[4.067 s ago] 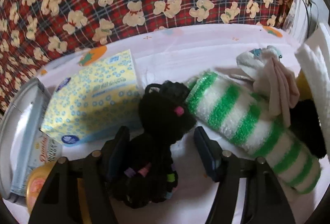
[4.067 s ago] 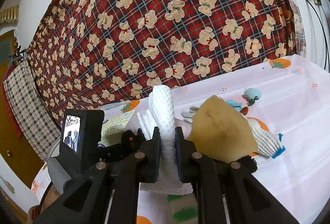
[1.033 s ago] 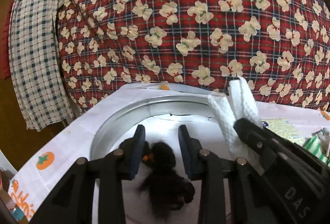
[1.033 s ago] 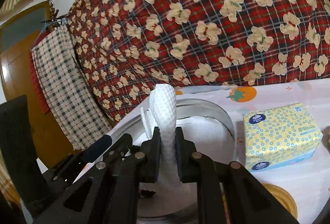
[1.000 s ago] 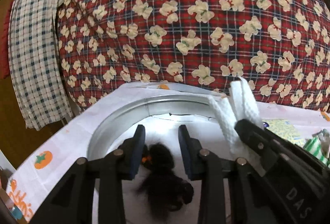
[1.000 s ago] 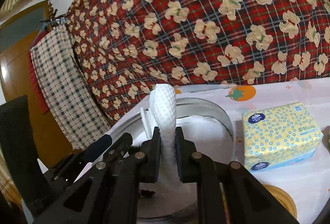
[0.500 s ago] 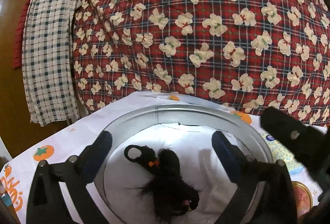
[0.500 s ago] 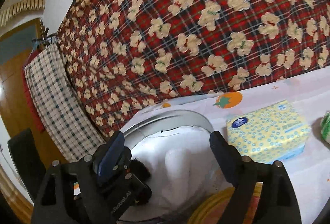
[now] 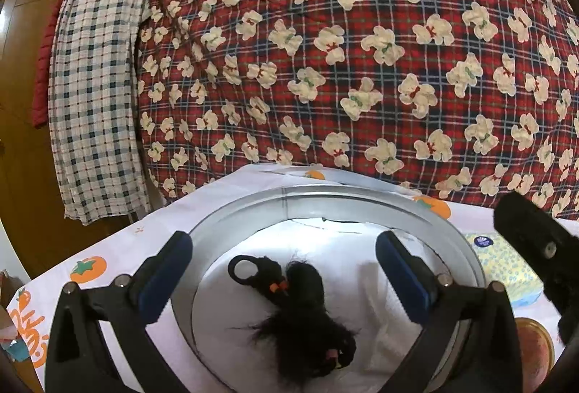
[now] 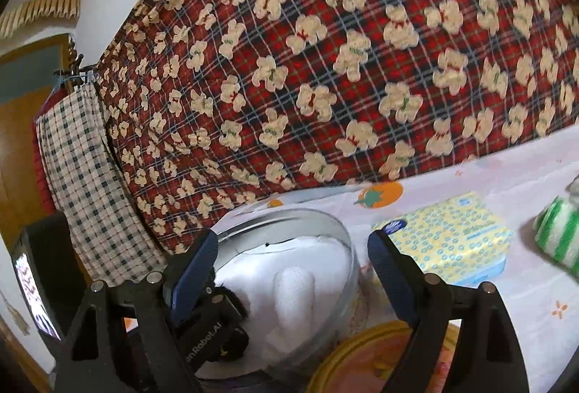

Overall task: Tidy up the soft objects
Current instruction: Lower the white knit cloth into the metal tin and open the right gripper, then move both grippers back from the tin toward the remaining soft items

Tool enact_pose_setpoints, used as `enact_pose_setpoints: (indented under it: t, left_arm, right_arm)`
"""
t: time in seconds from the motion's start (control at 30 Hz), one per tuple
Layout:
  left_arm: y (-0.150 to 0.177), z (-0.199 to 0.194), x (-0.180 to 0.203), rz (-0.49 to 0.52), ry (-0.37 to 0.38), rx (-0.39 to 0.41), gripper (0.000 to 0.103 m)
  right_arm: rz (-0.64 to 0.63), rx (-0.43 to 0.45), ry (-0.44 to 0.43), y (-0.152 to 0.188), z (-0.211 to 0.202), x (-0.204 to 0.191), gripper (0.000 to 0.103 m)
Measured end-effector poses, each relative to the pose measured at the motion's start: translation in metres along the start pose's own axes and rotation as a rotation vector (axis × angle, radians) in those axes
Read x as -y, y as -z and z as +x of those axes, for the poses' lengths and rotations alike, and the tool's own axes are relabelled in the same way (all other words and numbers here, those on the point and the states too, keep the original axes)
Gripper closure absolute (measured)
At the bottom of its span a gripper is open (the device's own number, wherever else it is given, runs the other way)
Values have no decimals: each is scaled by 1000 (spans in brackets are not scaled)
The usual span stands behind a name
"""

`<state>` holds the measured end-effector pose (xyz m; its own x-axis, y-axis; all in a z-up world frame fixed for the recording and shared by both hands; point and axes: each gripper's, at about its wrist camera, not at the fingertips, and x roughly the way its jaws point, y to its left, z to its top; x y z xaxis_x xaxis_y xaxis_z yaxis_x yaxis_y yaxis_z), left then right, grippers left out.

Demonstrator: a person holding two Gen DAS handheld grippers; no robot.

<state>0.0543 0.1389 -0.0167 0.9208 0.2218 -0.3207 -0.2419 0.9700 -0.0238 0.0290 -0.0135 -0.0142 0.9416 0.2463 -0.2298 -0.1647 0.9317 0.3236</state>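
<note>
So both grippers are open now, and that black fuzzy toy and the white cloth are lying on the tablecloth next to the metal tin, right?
Not quite. Both grippers, left and right, are open, but the black fuzzy toy and white cloth lie inside the metal tin, not beside it. The left wrist view shows the toy within its rim.

A home is showing here: a teddy-bear plaid blanket is hanging beside a checked cloth, wooden door and fruit-print tabletop.

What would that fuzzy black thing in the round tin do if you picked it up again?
The black furry toy would probably flop and dangle; its strands already splay loosely over the white cloth. It looks light. Its fluff should grip rather than slip.
</note>
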Motion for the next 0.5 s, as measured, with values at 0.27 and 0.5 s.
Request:
enact_pose_setpoints:
  t: [0.27,0.5]
  left_arm:
    - [3,-12,-3,-13,-21,22,0]
    - [8,-29,-3,-29,-31,42,0]
  right_arm:
    - [-118,67,53,4,-18,-6,16]
    - [-160,95,60,5,-36,-1,16]
